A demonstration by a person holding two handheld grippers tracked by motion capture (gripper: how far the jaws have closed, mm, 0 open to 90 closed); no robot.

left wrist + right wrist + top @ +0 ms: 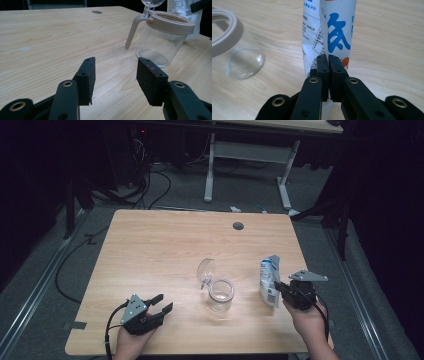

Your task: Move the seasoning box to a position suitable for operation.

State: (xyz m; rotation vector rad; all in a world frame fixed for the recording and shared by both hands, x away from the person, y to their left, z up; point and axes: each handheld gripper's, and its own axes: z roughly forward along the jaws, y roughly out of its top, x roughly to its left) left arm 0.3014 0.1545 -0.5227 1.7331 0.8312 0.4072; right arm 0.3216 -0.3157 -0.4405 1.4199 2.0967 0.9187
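A clear glass jar (pixel 221 295) with a beige rim stands near the table's middle front, its clear hinged lid (pixel 205 269) flipped up and back. A white pouch with blue print (pixel 270 279) stands upright to the jar's right. My right gripper (pixel 278 288) is shut on the pouch's near edge; in the right gripper view the jaws (pixel 328 58) pinch the pouch (pixel 332 30) between them, with the jar (pixel 227 45) at the left. My left gripper (pixel 163 302) rests open at the front left with nothing between its fingers. Its own view has the gripper (pixel 116 67) short of the jar (pixel 162 42).
The wooden table (pixel 150 250) has a round cable hole (pixel 238 226) near its far edge. Beyond it stands another desk on white legs (pixel 210 165), with cables on the dark floor (pixel 150 185) at the back left.
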